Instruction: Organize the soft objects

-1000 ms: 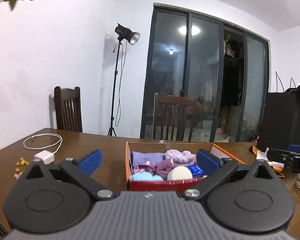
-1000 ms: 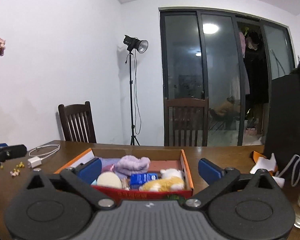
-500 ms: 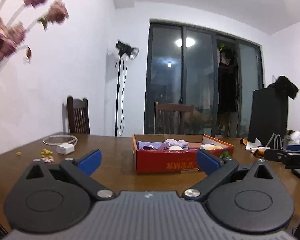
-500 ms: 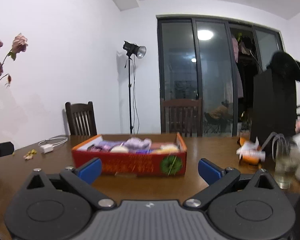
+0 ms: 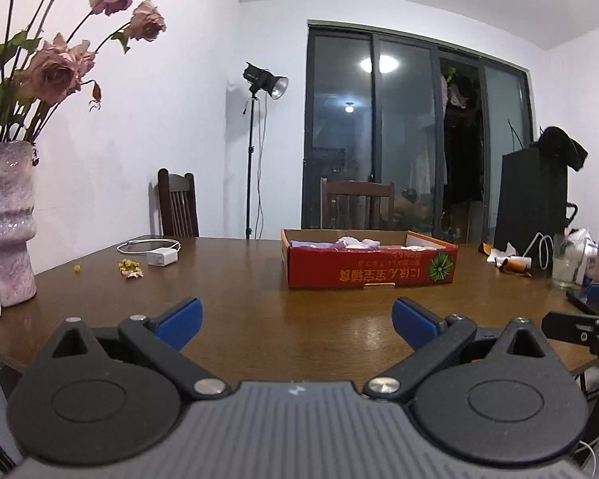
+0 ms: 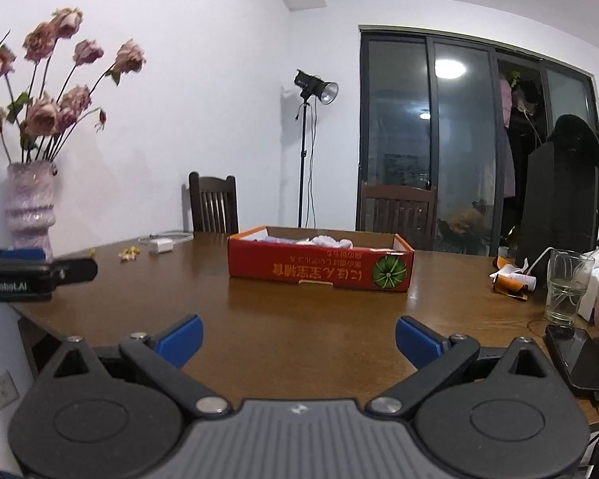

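A red cardboard box (image 5: pixel 369 269) (image 6: pixel 319 265) sits in the middle of the brown table, with pale purple and white soft things (image 5: pixel 355 242) (image 6: pixel 331 240) just showing over its rim. My left gripper (image 5: pixel 297 321) is open and holds nothing; it hovers over the table's near edge, well short of the box. My right gripper (image 6: pixel 299 337) is open too, with nothing in it, likewise back from the box. The left gripper's body (image 6: pixel 28 273) shows at the left edge of the right wrist view.
A pink vase of dried roses (image 5: pixel 6 223) (image 6: pixel 30 205) stands at the table's left. A white charger and cable (image 5: pixel 161 256), crumbs, a glass (image 6: pixel 567 285), a phone (image 6: pixel 583 357), wrappers (image 6: pixel 509 279) and a black bag (image 5: pixel 531 199) lie around. Two chairs (image 5: pixel 355 203) stand behind.
Both grippers have drawn back and dropped low from over the box to the table's near edge. The box now looks smaller and side-on. Both stay open.
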Demonstrator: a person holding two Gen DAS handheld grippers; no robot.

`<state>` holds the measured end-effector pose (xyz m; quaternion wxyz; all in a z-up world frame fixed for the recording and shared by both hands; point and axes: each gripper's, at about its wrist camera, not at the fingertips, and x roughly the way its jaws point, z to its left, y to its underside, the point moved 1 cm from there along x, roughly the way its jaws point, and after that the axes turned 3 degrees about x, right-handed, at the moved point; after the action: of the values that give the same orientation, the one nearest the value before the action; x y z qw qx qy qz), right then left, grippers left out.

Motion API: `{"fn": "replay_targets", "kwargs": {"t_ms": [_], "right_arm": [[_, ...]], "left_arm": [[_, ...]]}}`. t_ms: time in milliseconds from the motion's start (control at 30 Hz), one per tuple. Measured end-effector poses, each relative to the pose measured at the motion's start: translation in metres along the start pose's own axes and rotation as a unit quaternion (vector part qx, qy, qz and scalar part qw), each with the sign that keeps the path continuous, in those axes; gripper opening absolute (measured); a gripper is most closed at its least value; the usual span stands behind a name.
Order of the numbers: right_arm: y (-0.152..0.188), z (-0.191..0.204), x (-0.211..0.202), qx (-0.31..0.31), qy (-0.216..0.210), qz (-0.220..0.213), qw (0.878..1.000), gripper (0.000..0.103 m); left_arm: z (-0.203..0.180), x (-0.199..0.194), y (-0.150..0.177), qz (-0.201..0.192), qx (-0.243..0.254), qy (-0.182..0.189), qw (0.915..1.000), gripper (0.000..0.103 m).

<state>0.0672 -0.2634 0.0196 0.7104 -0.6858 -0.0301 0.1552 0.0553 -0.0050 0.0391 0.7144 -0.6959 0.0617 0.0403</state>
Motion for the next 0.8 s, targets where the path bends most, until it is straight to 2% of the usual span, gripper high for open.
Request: {"fn": "replay_targets", "kwargs": {"t_ms": [100, 333, 800], "right_arm": [[-0.005, -0.004, 0.003, 0.012, 0.002, -0.007, 1.0, 0.103], [-0.006, -0.012, 0.011, 0.029, 0.005, 0.006, 1.0, 0.103], [-0.003, -0.016, 0.012, 0.034, 0.011, 0.011, 0.999, 0.103]], "left_arm": [[-0.003, -0.003, -0.001, -0.005, 0.007, 0.005, 0.9999, 0.103], [-0.006, -0.003, -0.002, -0.006, 0.013, 0.008, 0.9999, 0.103], [-0.007, -0.002, -0.001, -0.004, 0.016, 0.007, 0.9998, 0.103]]}}
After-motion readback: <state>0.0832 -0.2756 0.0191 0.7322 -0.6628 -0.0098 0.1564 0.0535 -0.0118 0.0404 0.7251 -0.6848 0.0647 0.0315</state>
